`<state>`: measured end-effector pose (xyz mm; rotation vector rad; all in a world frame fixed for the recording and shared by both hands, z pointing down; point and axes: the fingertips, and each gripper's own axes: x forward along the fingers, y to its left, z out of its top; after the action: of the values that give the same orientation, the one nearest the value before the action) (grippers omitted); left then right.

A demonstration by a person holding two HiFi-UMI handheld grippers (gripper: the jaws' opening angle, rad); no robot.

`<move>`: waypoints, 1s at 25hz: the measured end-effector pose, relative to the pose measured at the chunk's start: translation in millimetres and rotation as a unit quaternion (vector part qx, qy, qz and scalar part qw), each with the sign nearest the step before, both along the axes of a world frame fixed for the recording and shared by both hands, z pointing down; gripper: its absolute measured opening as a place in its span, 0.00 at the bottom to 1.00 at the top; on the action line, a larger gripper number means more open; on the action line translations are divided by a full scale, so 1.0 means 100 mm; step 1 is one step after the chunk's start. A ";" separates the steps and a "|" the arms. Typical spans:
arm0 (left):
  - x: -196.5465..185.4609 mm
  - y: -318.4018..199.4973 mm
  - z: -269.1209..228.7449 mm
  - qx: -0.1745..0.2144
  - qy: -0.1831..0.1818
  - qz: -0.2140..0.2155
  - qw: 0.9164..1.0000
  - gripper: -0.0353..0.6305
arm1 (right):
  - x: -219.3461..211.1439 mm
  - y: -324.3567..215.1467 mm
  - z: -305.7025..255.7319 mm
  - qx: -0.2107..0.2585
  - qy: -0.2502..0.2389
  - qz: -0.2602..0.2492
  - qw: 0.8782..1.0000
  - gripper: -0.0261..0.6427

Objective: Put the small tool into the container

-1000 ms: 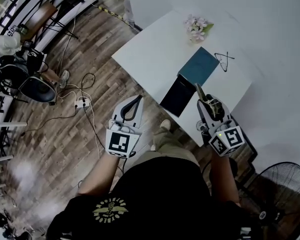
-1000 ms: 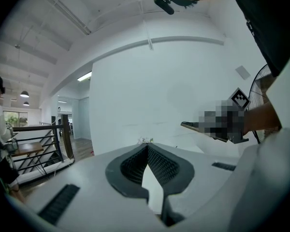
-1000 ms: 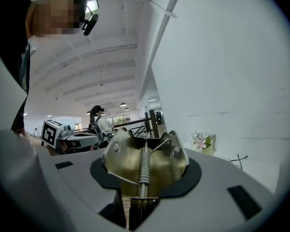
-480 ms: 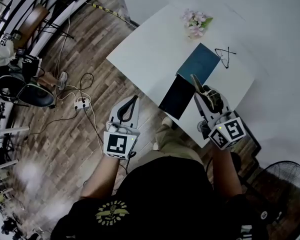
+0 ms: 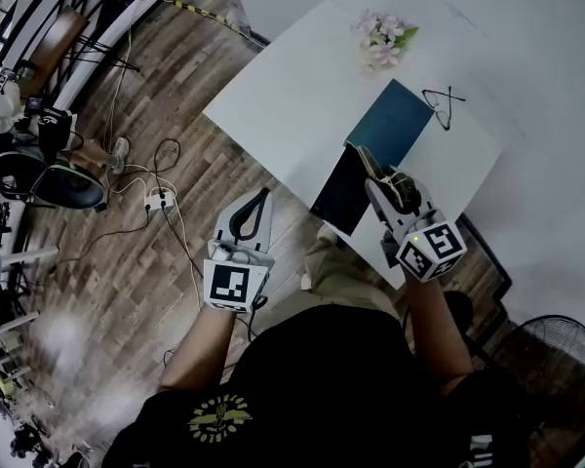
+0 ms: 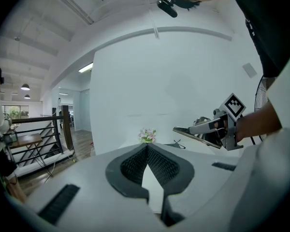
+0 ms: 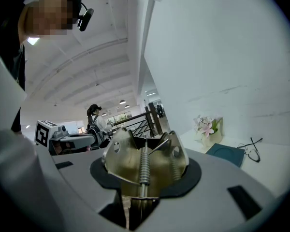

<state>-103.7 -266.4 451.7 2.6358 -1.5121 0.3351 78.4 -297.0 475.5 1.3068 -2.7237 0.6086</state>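
**Head view:** The person stands at the corner of a white surface (image 5: 292,105) on a wooden floor (image 5: 127,261). The right gripper (image 5: 382,181) reaches over the surface's near edge. Its jaws are clamped on the small tool (image 5: 368,162), whose tip sticks out past them above the container (image 5: 395,125). The container lies open and flat, with a teal half farther away and a dark half (image 5: 346,185) nearer the person. A small bunch of flowers (image 5: 383,39) stands beyond it, and a pair of glasses (image 5: 442,105) lies just beside the teal half. The left gripper (image 5: 264,193) hangs off the surface, above the floor, well apart from the container. Cables (image 5: 166,213) trail across the floor, and a fan (image 5: 556,349) stands at lower right.

**Left gripper view:** The left gripper's jaws are together, tips meeting, with nothing between them. Past them are the flowers on the surface's edge and, to the right, the right gripper with the tool held level in the air.

**Right gripper view:** The jaws grip a metal spring clip, its coil upright in the middle and two holed wings spreading either side. To the right lie the teal half of the container, the glasses and the flowers. The left gripper shows at the left, and a person stands by a railing (image 7: 147,122) far behind.
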 end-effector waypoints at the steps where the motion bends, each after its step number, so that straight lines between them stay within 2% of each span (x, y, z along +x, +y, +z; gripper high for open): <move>1: 0.00 -0.02 0.01 0.000 0.000 -0.001 1.000 0.06 | 0.00 -0.02 0.06 -0.006 0.001 0.001 1.000 0.28; 12: -0.04 -0.10 0.09 -0.015 0.000 -0.002 1.000 0.06 | 0.03 -0.16 0.63 -0.069 0.005 0.022 0.997 0.28; 25: -0.01 -0.17 0.18 -0.018 0.001 0.001 1.000 0.06 | -0.09 -0.17 1.25 -0.112 0.047 0.000 0.993 0.28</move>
<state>-104.4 -282.9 469.2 2.6098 -1.4878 0.3556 69.4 -313.9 600.5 1.2465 -2.4952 0.8033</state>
